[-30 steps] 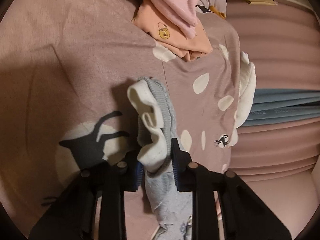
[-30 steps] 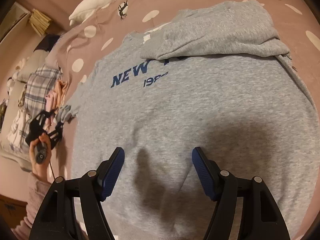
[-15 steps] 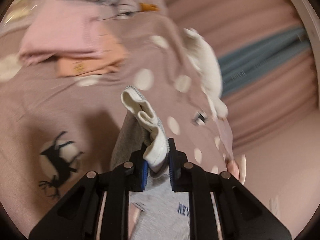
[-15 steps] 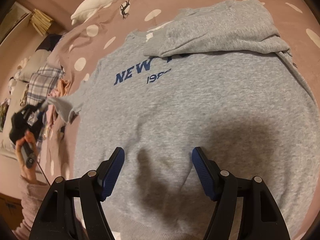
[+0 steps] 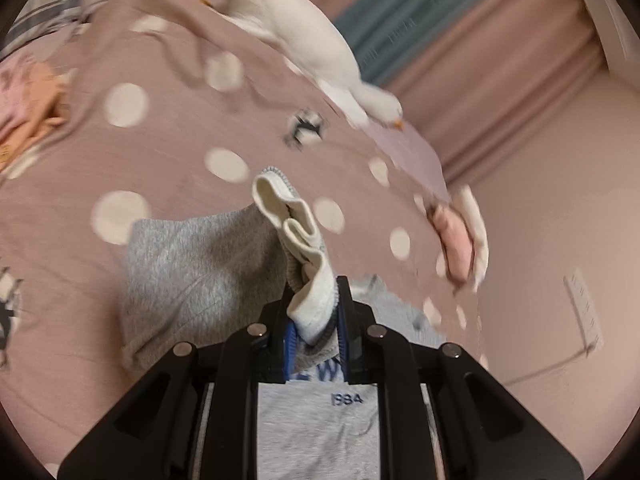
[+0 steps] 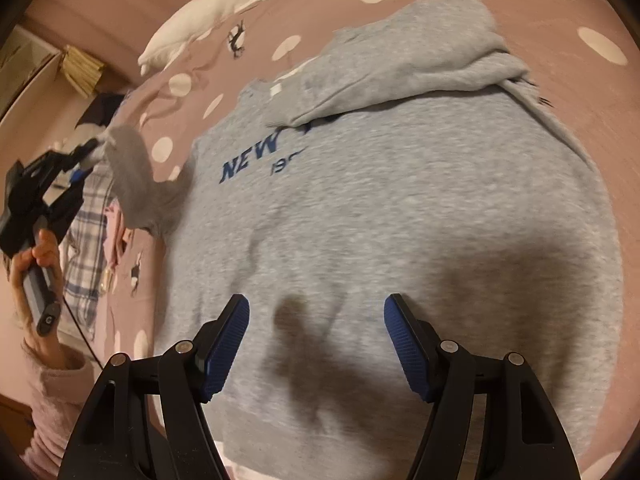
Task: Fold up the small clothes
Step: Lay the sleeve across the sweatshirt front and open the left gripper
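A grey sweatshirt [image 6: 400, 200] with blue "NEW" lettering lies flat on the pink dotted bedspread [image 6: 560, 20]. Its far sleeve [image 6: 400, 64] is folded across the chest. My left gripper [image 5: 314, 320] is shut on the cuff [image 5: 304, 280] of the other sleeve, white inside, and holds it lifted above the sweatshirt body [image 5: 316, 432]. That gripper also shows in the right wrist view [image 6: 90, 152] with the sleeve [image 6: 132, 184] hanging from it. My right gripper [image 6: 316, 340] is open and empty, hovering over the sweatshirt's lower part.
White pillows [image 5: 304, 40] lie along the bed's far edge. Folded pink and orange clothes [image 5: 32, 100] and a plaid garment [image 6: 88, 248] sit on the bed to the left. Striped bedding and a pink wall [image 5: 560, 240] lie beyond.
My left gripper has closed on the sleeve cuff, lifted it off the bed and swung it over toward the sweatshirt body. My right gripper has stayed open in place.
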`<act>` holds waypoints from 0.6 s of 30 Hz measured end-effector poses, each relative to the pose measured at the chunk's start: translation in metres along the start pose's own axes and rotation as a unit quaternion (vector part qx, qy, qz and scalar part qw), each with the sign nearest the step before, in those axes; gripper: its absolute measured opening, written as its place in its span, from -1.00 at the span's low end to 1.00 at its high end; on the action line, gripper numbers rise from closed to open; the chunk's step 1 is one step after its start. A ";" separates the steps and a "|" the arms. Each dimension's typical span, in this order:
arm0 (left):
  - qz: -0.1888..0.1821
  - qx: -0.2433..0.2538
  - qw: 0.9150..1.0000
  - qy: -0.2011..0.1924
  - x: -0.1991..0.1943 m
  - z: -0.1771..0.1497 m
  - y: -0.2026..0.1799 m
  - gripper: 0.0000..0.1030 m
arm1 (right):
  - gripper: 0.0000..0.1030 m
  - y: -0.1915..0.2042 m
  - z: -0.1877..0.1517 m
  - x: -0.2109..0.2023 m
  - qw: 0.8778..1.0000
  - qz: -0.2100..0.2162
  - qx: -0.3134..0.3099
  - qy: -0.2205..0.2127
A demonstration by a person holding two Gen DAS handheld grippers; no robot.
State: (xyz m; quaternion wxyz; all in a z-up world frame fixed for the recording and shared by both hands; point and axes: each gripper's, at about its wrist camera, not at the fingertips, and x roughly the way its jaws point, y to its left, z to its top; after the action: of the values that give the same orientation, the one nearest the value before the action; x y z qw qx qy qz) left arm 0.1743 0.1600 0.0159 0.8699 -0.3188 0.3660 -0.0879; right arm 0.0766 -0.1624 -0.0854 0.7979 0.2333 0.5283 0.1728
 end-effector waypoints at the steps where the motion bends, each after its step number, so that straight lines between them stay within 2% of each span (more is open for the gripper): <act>1: 0.003 0.005 1.000 0.012 0.012 -0.004 -0.008 -0.69 | 0.35 -0.002 -0.001 -0.001 1.000 0.001 0.003 -0.001; 4: 0.011 0.007 0.999 0.050 0.054 -0.013 -0.024 -0.70 | 0.35 -0.010 -0.002 -0.004 1.000 0.005 0.014 -0.005; 7: 0.016 0.012 0.996 0.092 0.091 -0.027 -0.035 -0.54 | 0.35 -0.015 -0.005 -0.007 1.000 0.007 0.019 -0.007; 8: 0.010 0.014 0.993 0.115 0.106 -0.034 -0.038 -0.35 | 0.35 -0.016 -0.005 -0.008 1.000 0.009 0.021 -0.008; 9: 0.008 0.012 0.992 0.127 0.113 -0.036 -0.039 0.00 | 0.35 -0.018 -0.006 -0.008 1.000 0.010 0.023 -0.009; 10: 0.014 0.005 0.990 0.142 0.122 -0.040 -0.037 0.18 | 0.35 -0.018 -0.006 -0.008 1.000 0.011 0.023 -0.009; 11: 0.017 0.001 0.989 0.144 0.125 -0.042 -0.036 0.25 | 0.35 -0.018 -0.006 -0.008 1.000 0.012 0.024 -0.009; 14: 0.017 0.007 0.990 0.138 0.122 -0.042 -0.033 0.25 | 0.35 -0.020 -0.005 -0.009 1.000 0.014 0.023 -0.010; 18: 0.020 0.025 0.992 0.118 0.095 -0.039 -0.022 0.26 | 0.35 -0.023 -0.006 -0.009 1.000 0.016 0.023 -0.009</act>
State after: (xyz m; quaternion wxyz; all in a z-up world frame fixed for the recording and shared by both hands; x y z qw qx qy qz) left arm 0.2173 0.0873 -0.0459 0.8299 -0.2768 0.4701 -0.1169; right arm 0.0685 -0.1852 -0.0931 0.7943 0.2612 0.5211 0.1714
